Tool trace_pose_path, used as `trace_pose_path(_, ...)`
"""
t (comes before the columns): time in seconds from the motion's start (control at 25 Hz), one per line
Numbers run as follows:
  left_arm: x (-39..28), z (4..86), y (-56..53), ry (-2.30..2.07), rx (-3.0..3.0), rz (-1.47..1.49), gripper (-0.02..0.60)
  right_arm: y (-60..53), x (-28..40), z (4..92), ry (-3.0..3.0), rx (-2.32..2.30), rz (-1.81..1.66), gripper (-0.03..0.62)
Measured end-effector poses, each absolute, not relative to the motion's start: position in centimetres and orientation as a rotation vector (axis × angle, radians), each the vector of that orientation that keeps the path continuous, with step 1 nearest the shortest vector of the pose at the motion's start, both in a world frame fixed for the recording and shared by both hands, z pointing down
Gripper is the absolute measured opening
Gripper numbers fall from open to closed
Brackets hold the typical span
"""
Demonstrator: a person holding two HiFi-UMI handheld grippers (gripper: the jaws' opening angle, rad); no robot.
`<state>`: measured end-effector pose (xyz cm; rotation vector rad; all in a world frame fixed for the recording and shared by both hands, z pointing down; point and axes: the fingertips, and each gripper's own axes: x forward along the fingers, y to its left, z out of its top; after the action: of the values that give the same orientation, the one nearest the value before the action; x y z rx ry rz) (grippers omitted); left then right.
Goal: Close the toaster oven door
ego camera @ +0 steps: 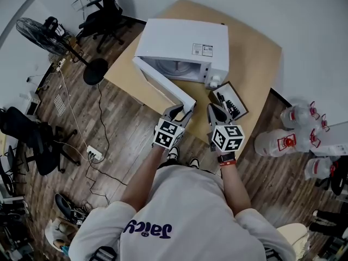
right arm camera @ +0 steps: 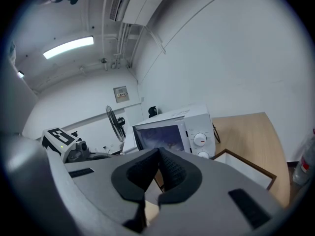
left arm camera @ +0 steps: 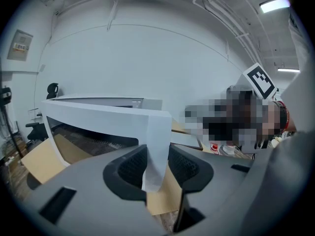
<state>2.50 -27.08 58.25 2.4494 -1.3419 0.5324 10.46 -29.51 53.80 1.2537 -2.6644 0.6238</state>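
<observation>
A white toaster oven (ego camera: 185, 42) stands on a wooden table (ego camera: 255, 64). Its door (ego camera: 163, 83) is swung open toward the table's front edge. My left gripper (ego camera: 183, 111) is shut on the door's free end, and in the left gripper view both pads press the white door edge (left arm camera: 156, 146) between them. The door's window panel (left arm camera: 93, 139) stretches away to the left there. My right gripper (ego camera: 215, 113) hovers just right of the door end, shut with nothing in it, its pads (right arm camera: 170, 168) meeting. Beyond it are the oven's front and knobs (right arm camera: 200, 140).
A wood-framed tray (ego camera: 231, 101) holding dark items lies on the table right of the oven, close to my right gripper, and shows as a frame (right arm camera: 246, 167) in the right gripper view. Water bottles (ego camera: 283, 141) stand on the floor to the right. A fan (ego camera: 39, 34), chairs and cables are at left.
</observation>
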Motion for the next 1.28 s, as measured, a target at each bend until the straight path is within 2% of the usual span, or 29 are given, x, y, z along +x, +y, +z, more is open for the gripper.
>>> trace_pose_path(1.28, 5.5, 58.2, -33.8, -1.33, 2.444, 0.519, 0.147, -33.1, 12.3, 53.6, -2.635, 1.357, 0.613, 0.015)
